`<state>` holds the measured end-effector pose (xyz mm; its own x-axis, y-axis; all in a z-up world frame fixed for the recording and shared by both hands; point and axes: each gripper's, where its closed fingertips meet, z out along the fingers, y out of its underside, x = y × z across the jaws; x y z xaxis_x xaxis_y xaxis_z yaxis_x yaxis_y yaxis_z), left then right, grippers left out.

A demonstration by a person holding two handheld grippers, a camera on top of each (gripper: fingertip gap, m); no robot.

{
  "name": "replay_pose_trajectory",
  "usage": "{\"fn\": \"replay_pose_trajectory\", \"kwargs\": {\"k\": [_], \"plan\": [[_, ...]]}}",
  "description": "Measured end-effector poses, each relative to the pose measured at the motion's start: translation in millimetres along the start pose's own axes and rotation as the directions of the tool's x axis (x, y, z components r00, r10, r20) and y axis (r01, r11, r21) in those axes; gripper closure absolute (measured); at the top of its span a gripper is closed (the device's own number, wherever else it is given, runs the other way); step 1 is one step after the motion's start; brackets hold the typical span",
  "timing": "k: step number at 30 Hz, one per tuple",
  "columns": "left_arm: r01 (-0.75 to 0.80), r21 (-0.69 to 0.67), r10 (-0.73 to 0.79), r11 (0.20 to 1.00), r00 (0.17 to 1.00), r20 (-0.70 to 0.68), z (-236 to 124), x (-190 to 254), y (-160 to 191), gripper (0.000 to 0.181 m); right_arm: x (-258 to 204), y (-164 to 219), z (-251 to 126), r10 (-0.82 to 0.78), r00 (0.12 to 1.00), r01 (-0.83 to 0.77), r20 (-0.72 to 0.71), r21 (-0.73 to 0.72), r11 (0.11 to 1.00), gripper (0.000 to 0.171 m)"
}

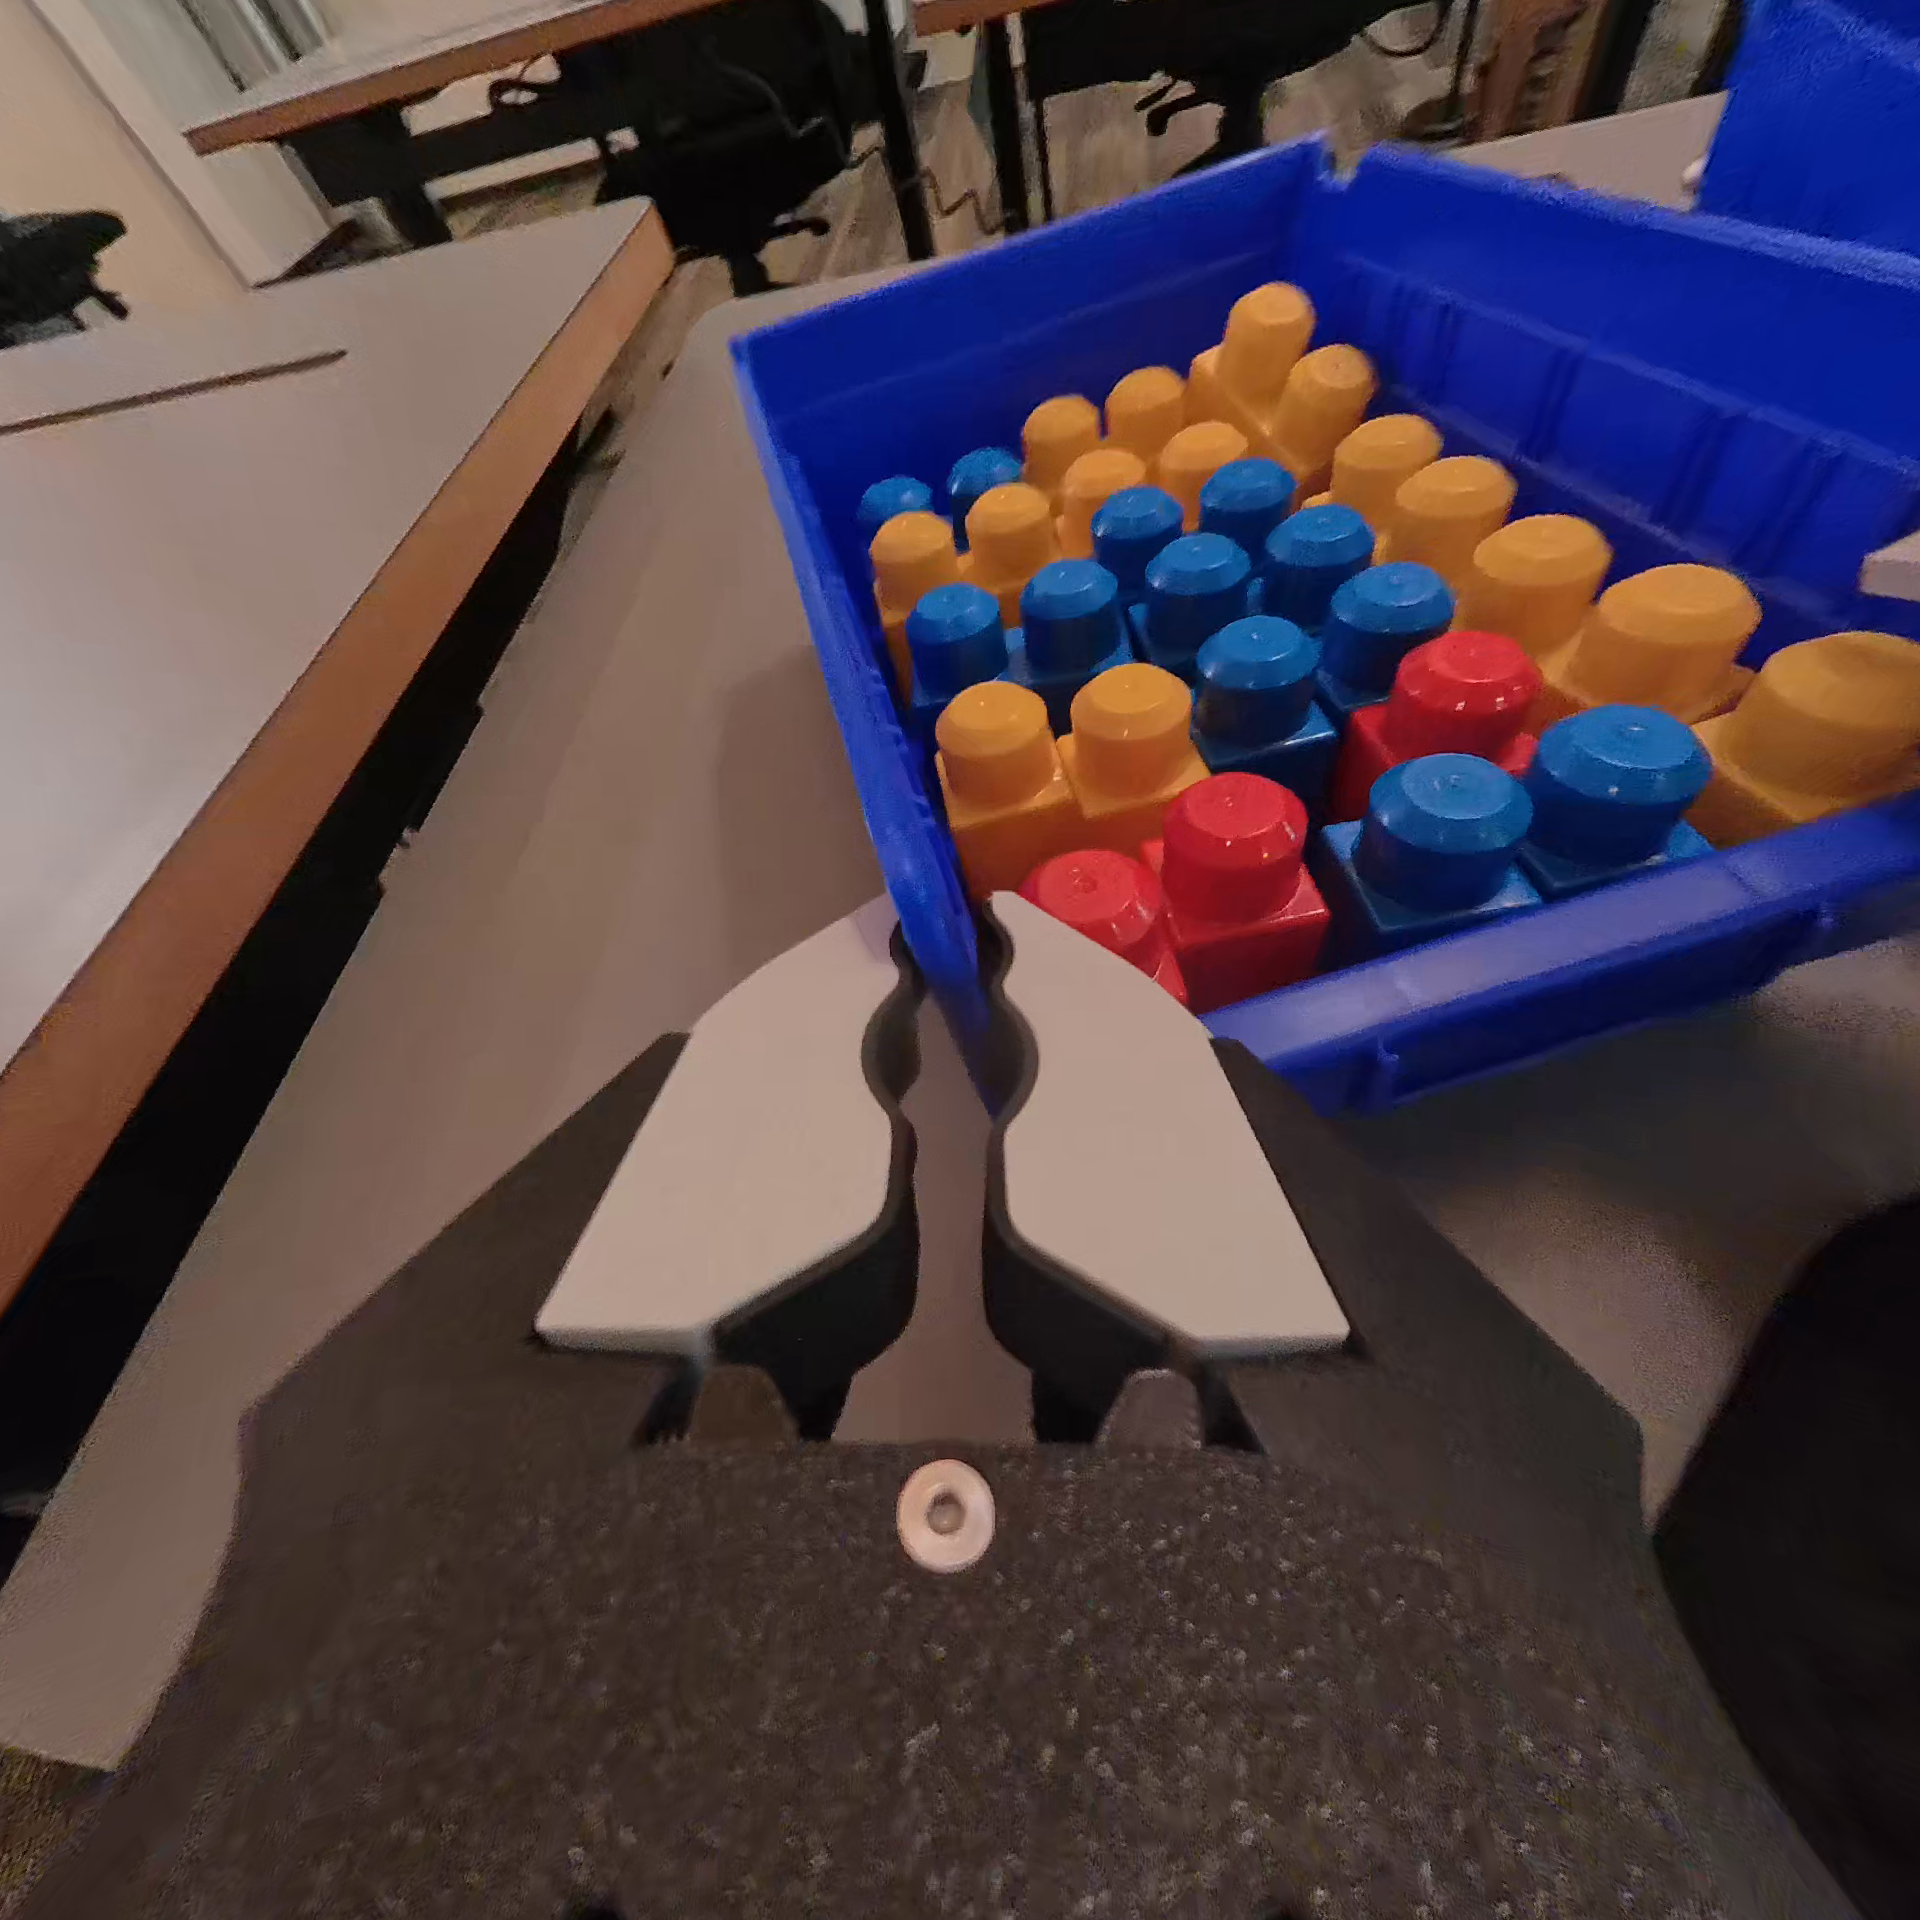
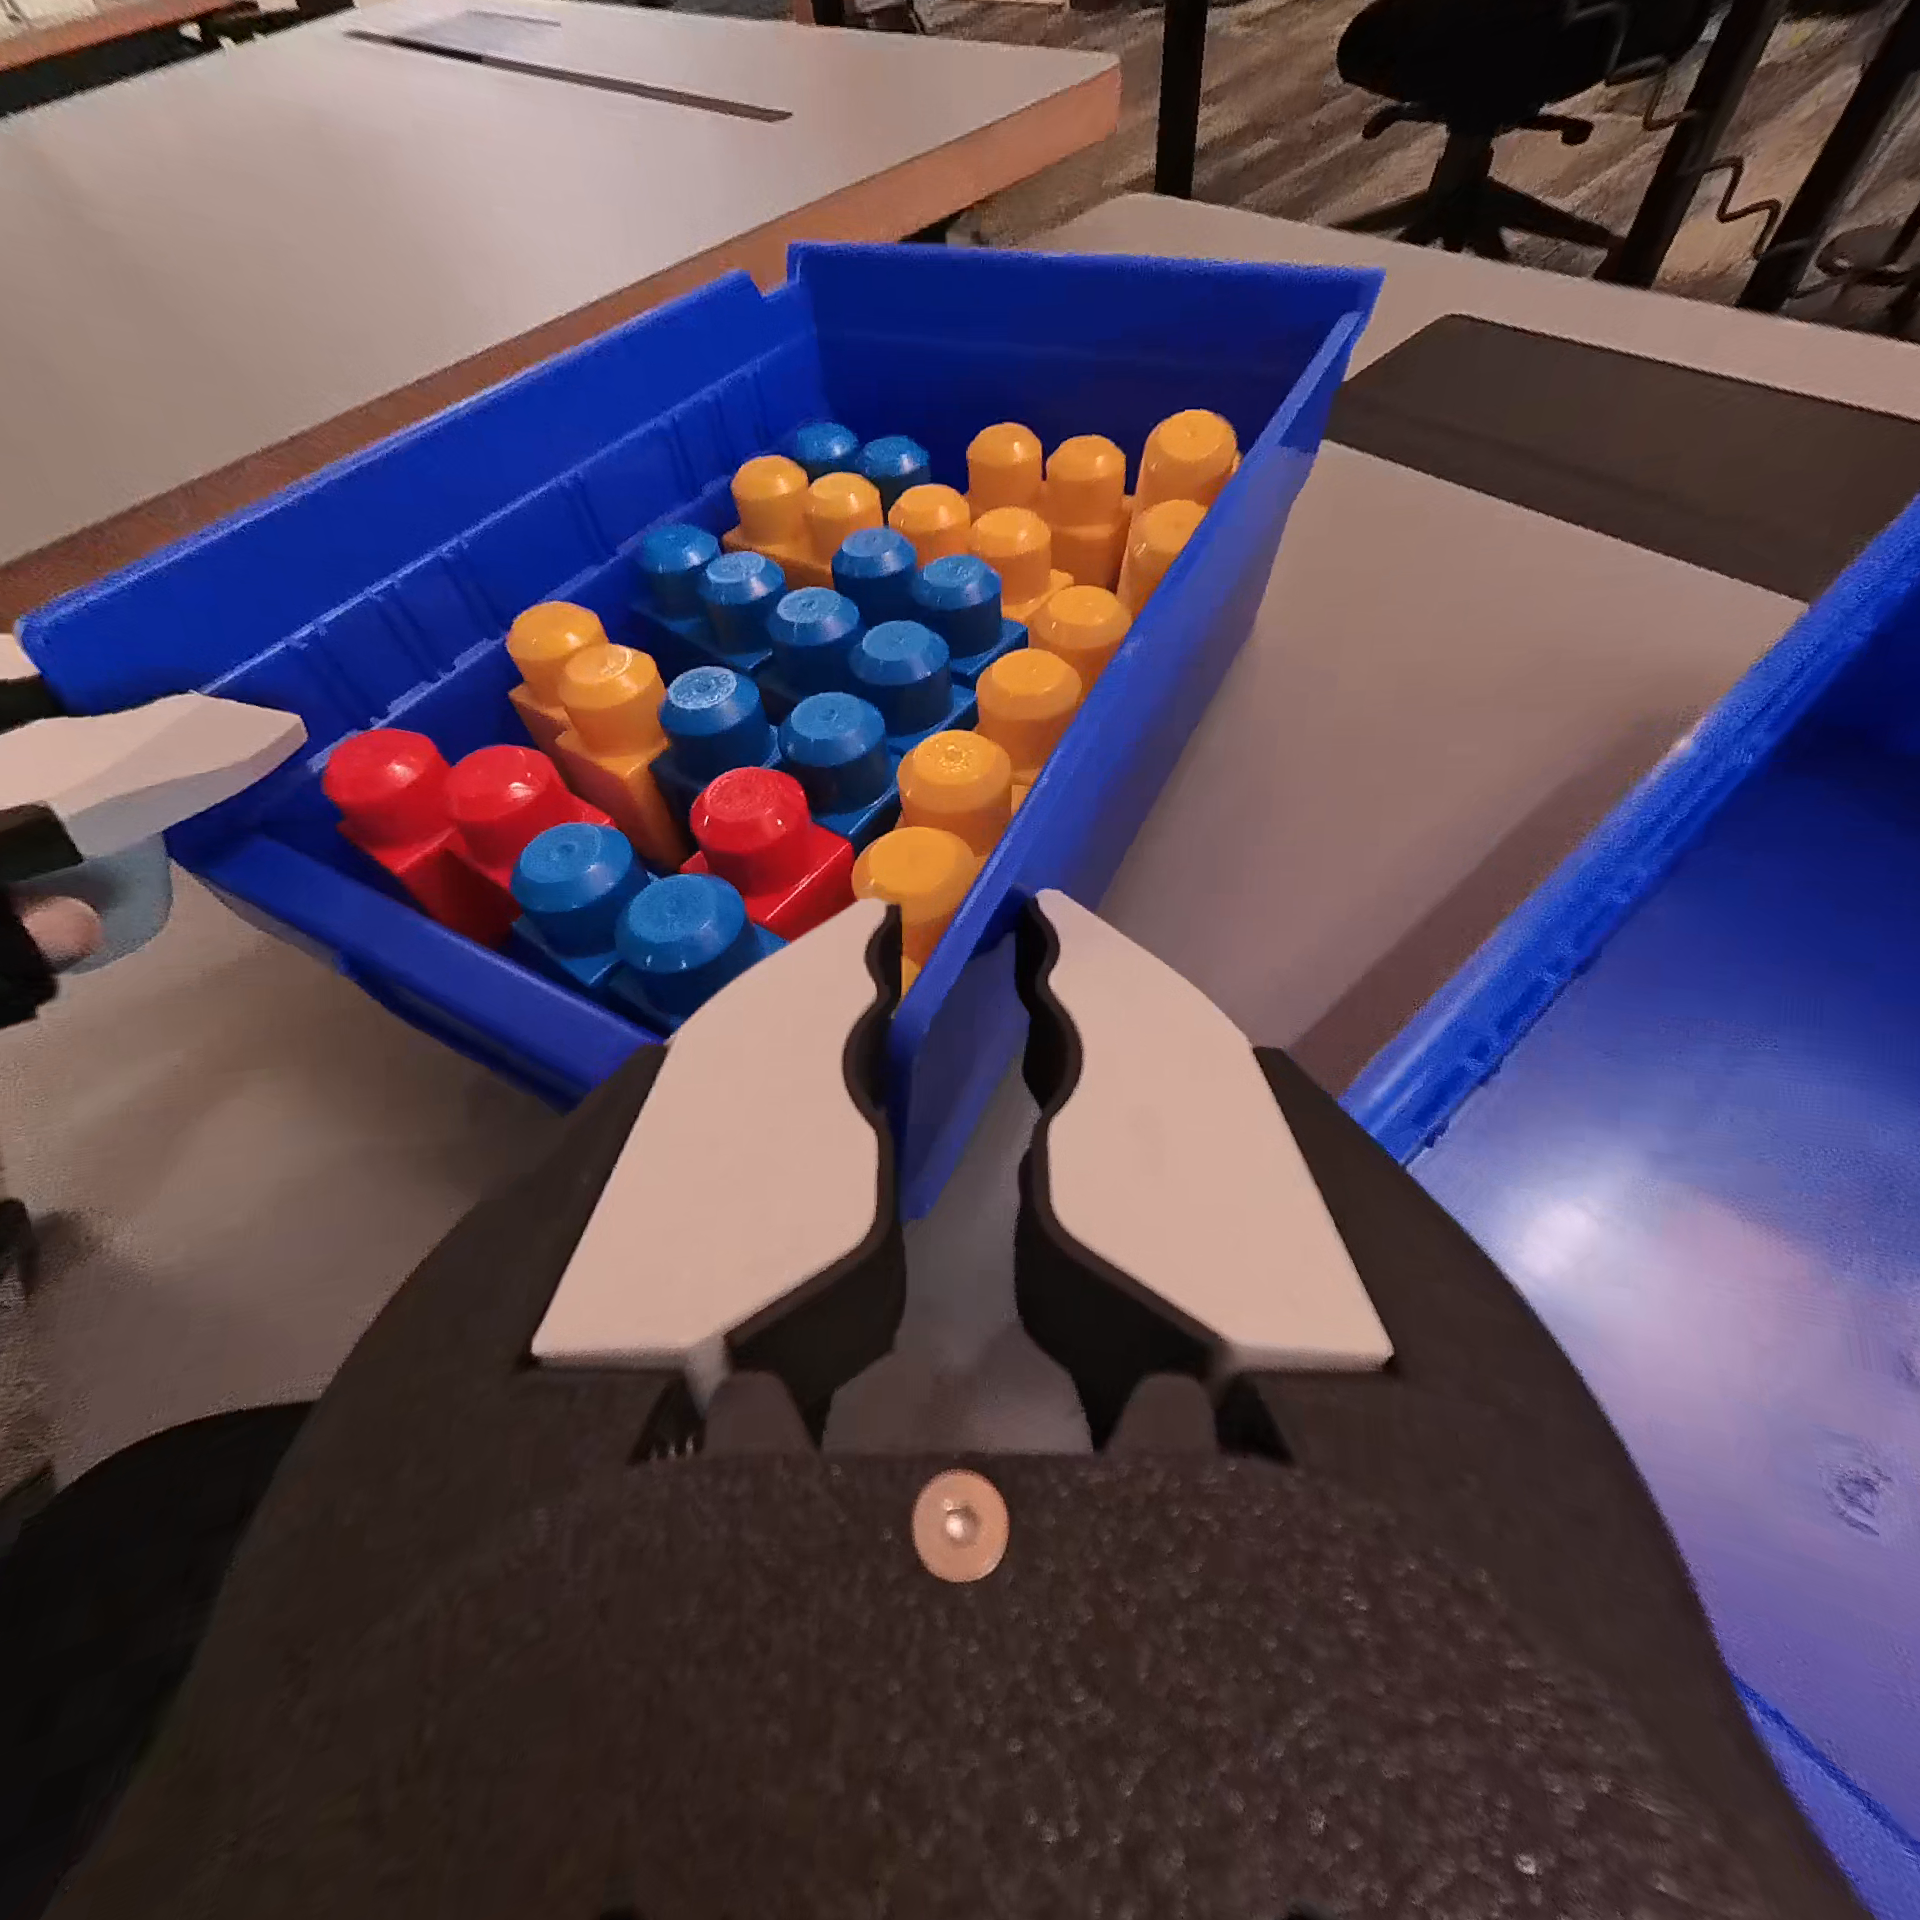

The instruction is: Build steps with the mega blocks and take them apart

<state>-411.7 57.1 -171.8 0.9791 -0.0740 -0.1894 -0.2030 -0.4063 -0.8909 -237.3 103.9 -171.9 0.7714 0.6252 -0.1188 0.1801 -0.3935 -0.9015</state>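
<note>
1. L gripper (image 1: 943, 925) pinched narrow on the blue bin (image 1: 1558, 312) wall, near-left corner.
2. R gripper (image 2: 951, 920) clamps its near-right wall.
3. Mega blocks (image 1: 1247, 623) all inside the bin; no steps yet.
4. Next, I reckon: set bin, release, pick a block.

In the left wrist view, the left gripper (image 1: 943, 914) covers the near left corner of the blue bin (image 1: 1558, 997), so the wall between its fingers is mostly hidden, and the lower bodies of the mega blocks (image 1: 1247, 644) are hidden by the bin walls and by one another. The right gripper (image 1: 1891, 566) shows only as a grey tip cut off at the right edge. In the right wrist view, a second blue bin (image 2: 1714, 1143) is cut off by the right edge, and the left gripper (image 2: 187, 743) is cut off at the left edge, with a blurred fingertip (image 2: 57, 925) below it.
</note>
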Motion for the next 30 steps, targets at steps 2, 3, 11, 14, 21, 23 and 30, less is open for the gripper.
{"fn": "replay_pose_trajectory", "kwargs": {"k": [2,3,11,14,21,23,30], "plan": [[0.022,-0.022,-0.021,1.0,0.998,0.053,8,-6,9,0.174,-1,5,8,-0.027,1.0,0.027,-0.013,-0.011,1.0,0.148],[0.036,-0.041,-0.033,0.999,0.996,0.078,13,-8,15,0.175,-1,9,13,-0.039,0.999,0.039,-0.02,-0.025,0.999,0.148],[0.212,-0.044,-0.203,0.976,0.966,0.161,42,-18,13,0.174,-7,15,10,-0.045,0.999,0.046,0.026,-0.028,0.999,0.139],[0.227,-0.045,-0.219,0.973,0.965,0.142,56,-12,6,0.175,-9,23,-16,-0.046,0.997,0.047,0.063,-0.016,0.999,0.137],[0.181,-0.044,-0.174,0.983,0.976,0.128,80,2,-7,0.175,47,-1,-129,-0.139,0.984,0.157,-0.116,0.164,0.974,0.135],[0.166,-0.041,-0.159,0.985,0.979,0.131,83,3,-9,0.175,91,-7,-163,-0.137,0.958,0.184,-0.252,0.174,0.967,0.132],[0.139,-0.047,-0.131,0.989,0.981,0.14,93,6,-14,0.174,196,29,-202,0.021,0.907,0.011,-0.42,0.074,0.997,0.103]]}}
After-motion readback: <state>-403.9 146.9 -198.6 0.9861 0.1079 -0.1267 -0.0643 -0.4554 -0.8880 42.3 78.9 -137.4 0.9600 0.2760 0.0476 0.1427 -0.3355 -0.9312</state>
